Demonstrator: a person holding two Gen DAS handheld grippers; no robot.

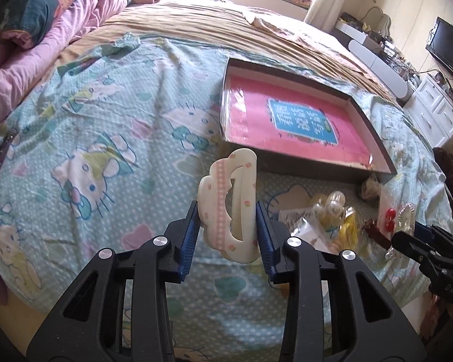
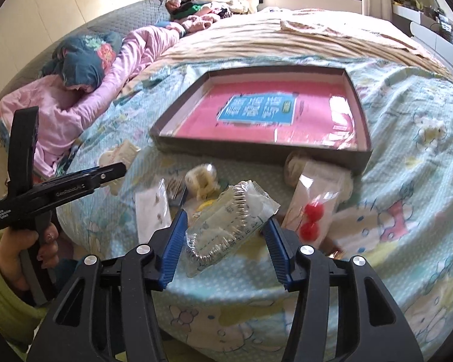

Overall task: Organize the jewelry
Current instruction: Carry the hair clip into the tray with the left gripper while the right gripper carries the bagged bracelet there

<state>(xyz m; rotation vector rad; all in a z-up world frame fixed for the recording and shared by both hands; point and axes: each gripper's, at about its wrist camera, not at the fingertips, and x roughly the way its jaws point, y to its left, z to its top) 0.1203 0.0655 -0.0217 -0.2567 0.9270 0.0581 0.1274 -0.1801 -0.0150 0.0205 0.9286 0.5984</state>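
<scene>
A: Holding a white hair clip (image 1: 229, 208), the left claw (image 1: 228, 235) has its blue pads clamped on the clip's two sides. The clip is cloud-shaped with a pink checked stripe and small pink dots, and it stands upright above the bed (image 1: 105, 120).

B: And the right claw (image 2: 223, 250)?

A: Its pads press on a clear plastic packet (image 2: 229, 220) with something white and a row of small beads inside. The packet is lifted clear of the bedsheet.

B: Where is everything else?

A: A shallow dark box (image 2: 265, 147) lies open on the bed, beyond both claws. Its bottom is pink with a blue label (image 2: 256, 108); I cannot read the print. Between the claws and the box, near its front wall, sits a small heap: a packet with two red balls (image 2: 311, 220), a pale round hair piece (image 2: 200, 178), a flat white card (image 2: 152, 211), and some yellow bits I cannot make out.

B: Any person in view?

A: In the right wrist view, a hand (image 2: 24, 250) in a green sleeve (image 2: 3, 286) grips the left tool's handle at the far left. Pink bedding (image 2: 84, 90) is bunched at the far left of the bed.
</scene>
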